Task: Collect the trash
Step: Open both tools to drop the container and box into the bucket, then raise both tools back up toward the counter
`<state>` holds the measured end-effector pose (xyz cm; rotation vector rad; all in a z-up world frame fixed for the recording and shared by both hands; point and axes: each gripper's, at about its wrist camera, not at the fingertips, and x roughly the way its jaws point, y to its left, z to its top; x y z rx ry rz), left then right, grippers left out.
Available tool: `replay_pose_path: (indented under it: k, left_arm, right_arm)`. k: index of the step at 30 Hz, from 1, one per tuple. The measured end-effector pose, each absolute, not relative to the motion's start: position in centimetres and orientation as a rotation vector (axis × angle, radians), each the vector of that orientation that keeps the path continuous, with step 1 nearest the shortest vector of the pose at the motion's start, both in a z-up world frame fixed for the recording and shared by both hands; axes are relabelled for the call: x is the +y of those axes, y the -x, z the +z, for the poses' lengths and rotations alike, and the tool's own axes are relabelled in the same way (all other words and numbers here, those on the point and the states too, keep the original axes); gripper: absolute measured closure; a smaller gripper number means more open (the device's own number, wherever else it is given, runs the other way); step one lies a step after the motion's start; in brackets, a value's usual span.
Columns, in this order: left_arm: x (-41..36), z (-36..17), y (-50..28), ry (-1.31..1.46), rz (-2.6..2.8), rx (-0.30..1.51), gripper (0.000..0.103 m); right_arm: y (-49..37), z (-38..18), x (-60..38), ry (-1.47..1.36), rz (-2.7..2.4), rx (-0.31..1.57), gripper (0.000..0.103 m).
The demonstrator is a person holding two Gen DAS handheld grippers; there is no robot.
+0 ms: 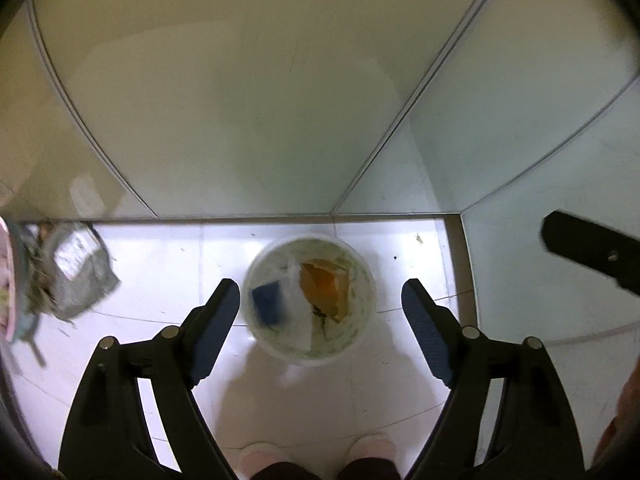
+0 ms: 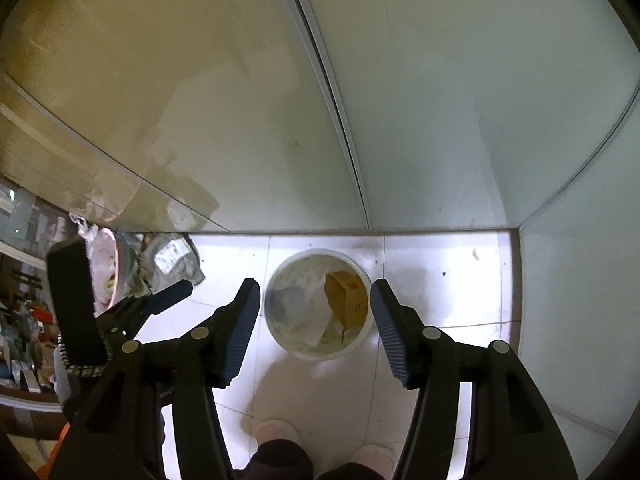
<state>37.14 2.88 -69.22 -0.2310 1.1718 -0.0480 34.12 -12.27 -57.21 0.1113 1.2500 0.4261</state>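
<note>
- Wall panels [image 1: 248, 100] of pale glossy board rise behind everything, with vertical seams; they meet the white tiled floor [image 1: 168, 264] along a straight edge; a side panel [image 2: 580, 300] closes the corner on the right.
- White bucket [image 1: 310, 300] stands on the floor near the wall, seen from above and serving as the trash bin; both grippers hang over it; its inner wall is stained.
- Left gripper [image 1: 320, 300] has its fingers spread wide, nothing between them; the bucket shows in the gap; in the right wrist view the same gripper [image 2: 124, 284] sits off to the left, one finger over the grey bag.
- Right gripper [image 2: 316, 300] is likewise wide open and holds nothing; the bucket sits framed between its blue-ribbed pads [image 2: 240, 328].
- Crumpled grey bag [image 1: 76, 272] with a white label lies on the floor by the wall, left of the bucket and apart from it; a pink-rimmed object [image 2: 110, 272] sits just beside it.
- Trash in the bucket: an orange-yellow carton [image 1: 324, 290] on the right side, white paper [image 1: 298, 308] in the middle, a dark blue piece [image 1: 268, 302] on the left.
- Pink slippers [image 1: 370, 446] of the person show at the bottom edge, toes toward the bucket.
</note>
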Motion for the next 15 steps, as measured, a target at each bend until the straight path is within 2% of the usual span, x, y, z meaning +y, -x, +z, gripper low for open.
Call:
replay_pose_path:
  k: [6,15]
  left_arm:
    - [3.8,-61.7,-35.9,0.243,-0.028,1.16,0.02]
    - [6.3,-43.7,-33.2,0.25,0.03,1.066,0.02]
  right_arm:
    - [-33.8,-50.7,-13.0,-0.129,0.41,1.244,0.049]
    - [-32.8,-36.3,-12.9,-0.1,0.396,1.188,0.049]
